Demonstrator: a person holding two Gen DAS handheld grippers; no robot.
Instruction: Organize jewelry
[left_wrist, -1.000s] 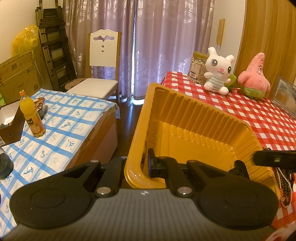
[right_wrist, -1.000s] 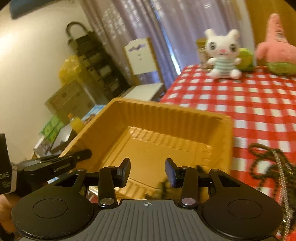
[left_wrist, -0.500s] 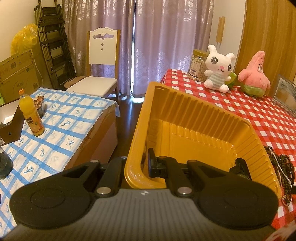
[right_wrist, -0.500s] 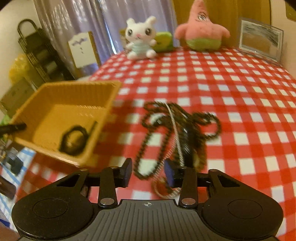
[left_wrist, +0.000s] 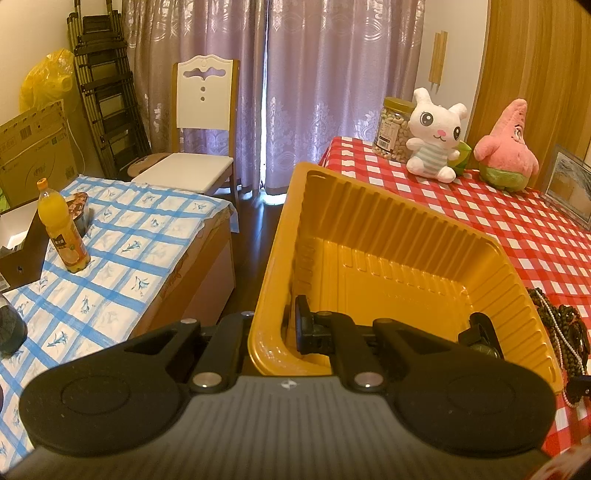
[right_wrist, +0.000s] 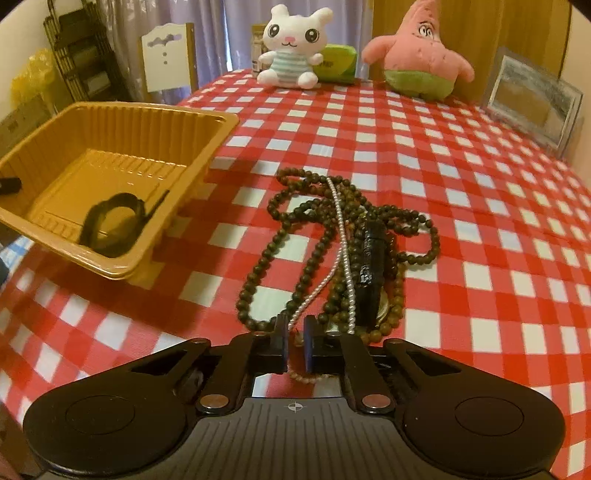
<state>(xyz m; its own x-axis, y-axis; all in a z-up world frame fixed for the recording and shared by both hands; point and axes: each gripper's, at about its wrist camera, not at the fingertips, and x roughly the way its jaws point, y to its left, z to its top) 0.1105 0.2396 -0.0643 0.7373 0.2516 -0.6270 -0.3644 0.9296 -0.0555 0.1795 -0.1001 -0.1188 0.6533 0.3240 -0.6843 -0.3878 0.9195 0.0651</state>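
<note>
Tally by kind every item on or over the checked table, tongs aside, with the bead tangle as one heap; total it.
Plush toys: 2, bunny, pink star
Jar: 1
Green pack: 1
Picture frame: 1
Yellow tray: 1
Black band in tray: 1
Bead heap: 1
Total: 8

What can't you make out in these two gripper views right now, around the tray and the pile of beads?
- Right gripper: its narrowed jaws sit at the pile's near end, but the gripper body hides whether the pearl strand is pinched.
- Bead pile: in the left view the yellow tray wall and the frame edge cut it off.
- Black bracelet: mostly hidden in the left view by the left gripper, clamped on the tray's rim.
- Dark object in the pile: too small to identify.
</note>
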